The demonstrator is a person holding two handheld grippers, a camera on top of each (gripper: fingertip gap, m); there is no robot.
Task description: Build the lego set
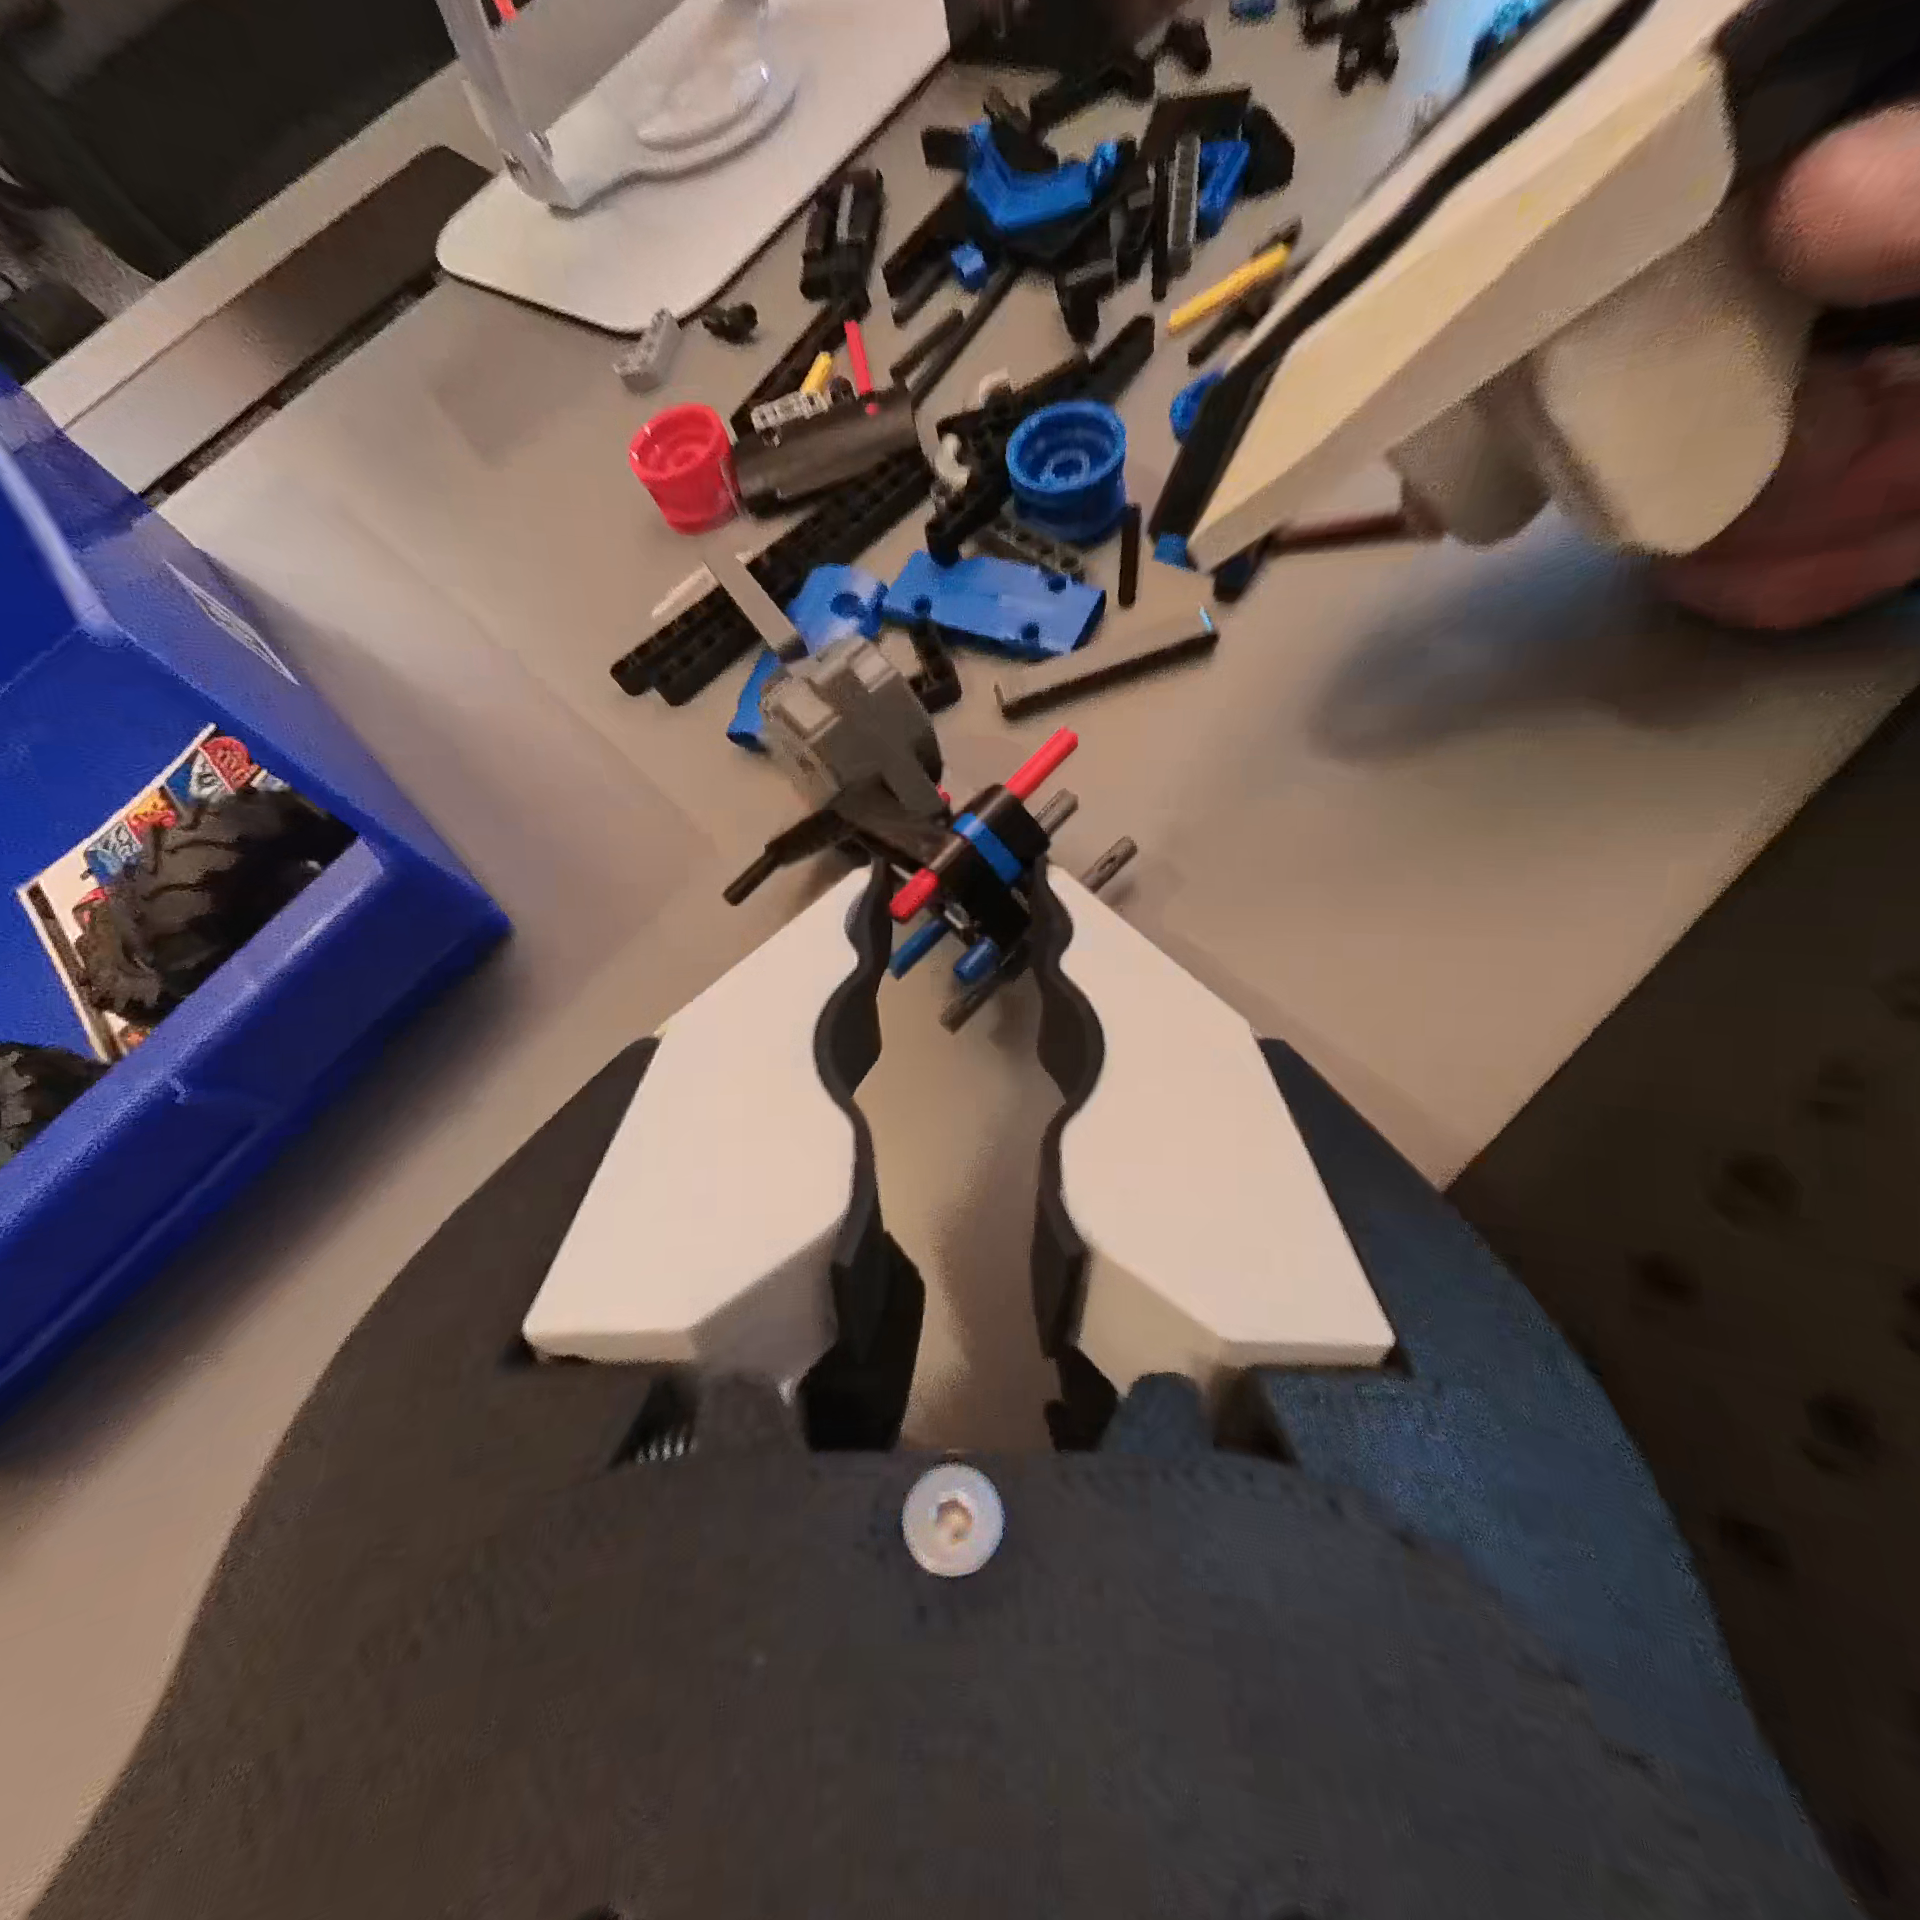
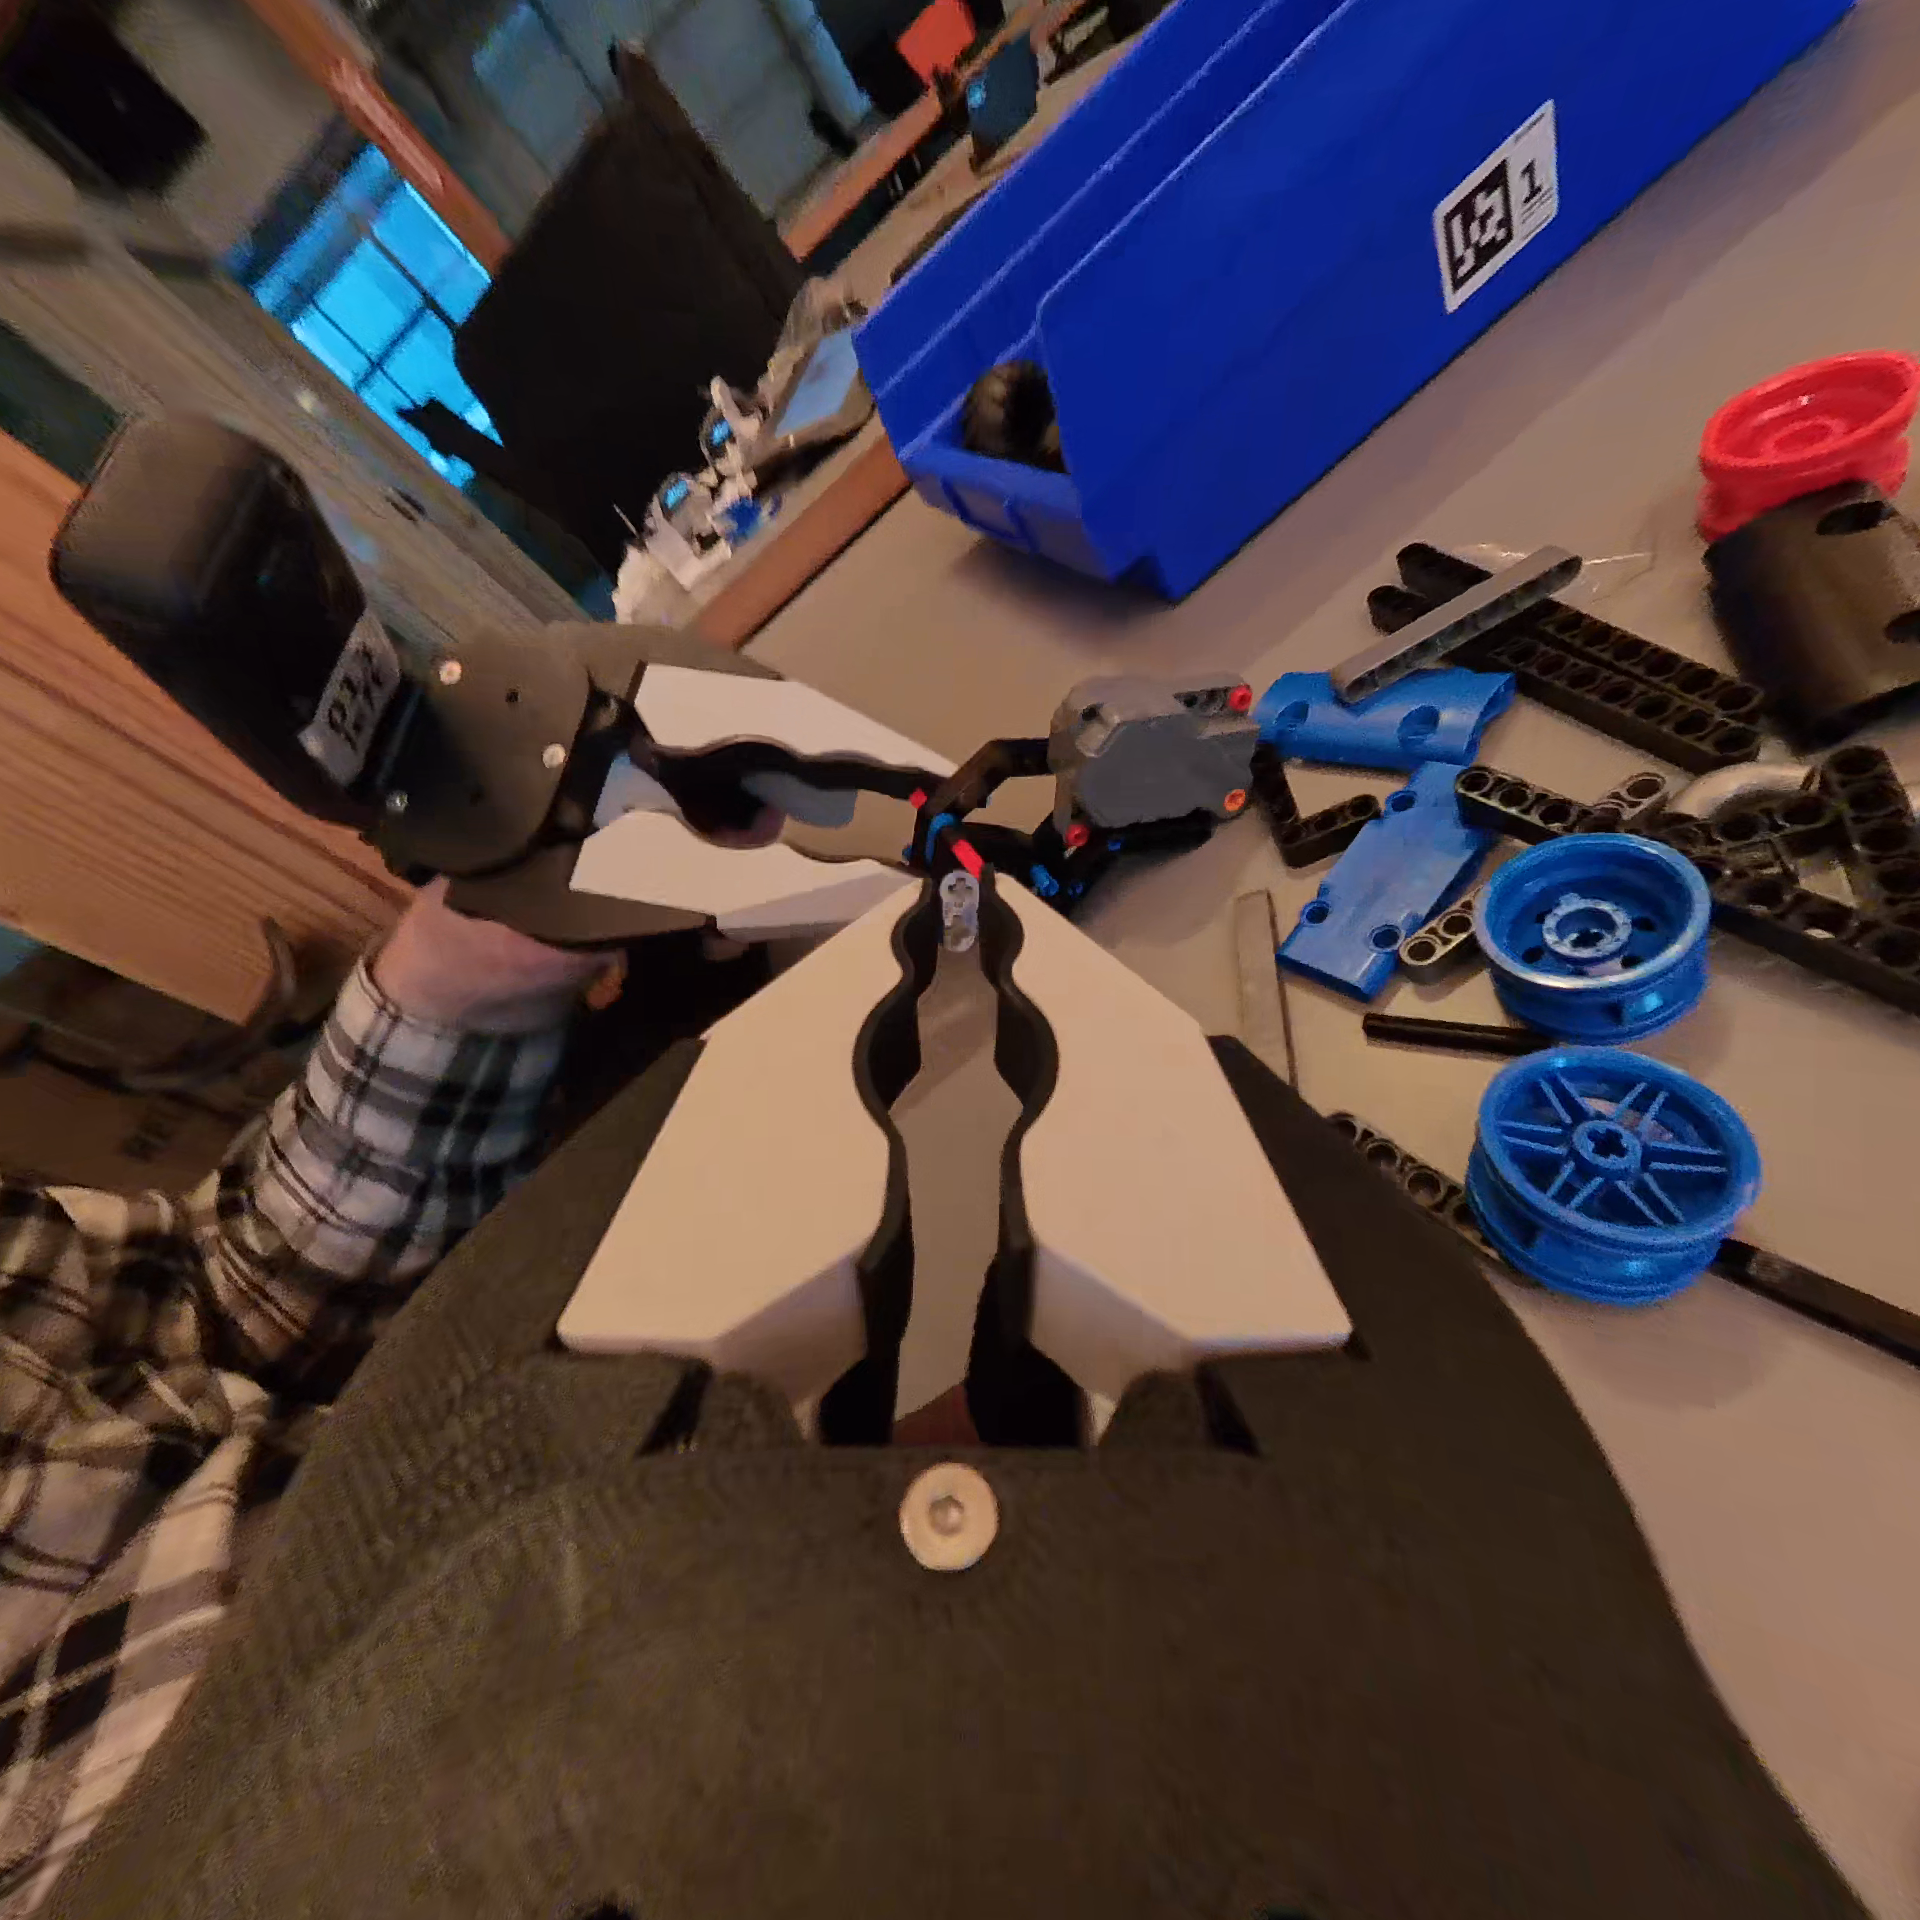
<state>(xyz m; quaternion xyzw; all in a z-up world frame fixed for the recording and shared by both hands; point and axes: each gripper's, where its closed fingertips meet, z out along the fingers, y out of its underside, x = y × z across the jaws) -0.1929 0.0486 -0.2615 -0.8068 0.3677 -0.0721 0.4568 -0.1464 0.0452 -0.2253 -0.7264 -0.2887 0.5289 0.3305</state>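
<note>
Lego makes up the thing being built: a small half-built assembly [image 1: 914, 831] with a grey motor-like block [image 1: 847, 727], black beams, blue pins and a thin red axle [image 1: 982, 836] poking through a black-and-blue collar. The left gripper [image 1: 961, 899] has its fingers closed onto the assembly's black end and holds it just above the grey table [image 1: 1455, 831]. The right gripper [image 2: 958, 904] is pinched nearly closed on a small pale grey connector piece [image 2: 958, 909], close by the assembly's red axle. Only the left wrist view shows the heap of loose black and blue parts [image 1: 1039, 260] beyond and a printed booklet [image 1: 135, 862] inside the blue plastic bin [image 1: 156, 1091]. Only the right wrist view shows two blue wheel rims [image 2: 1605, 935] and a plaid sleeve [image 2: 343, 1143].
</note>
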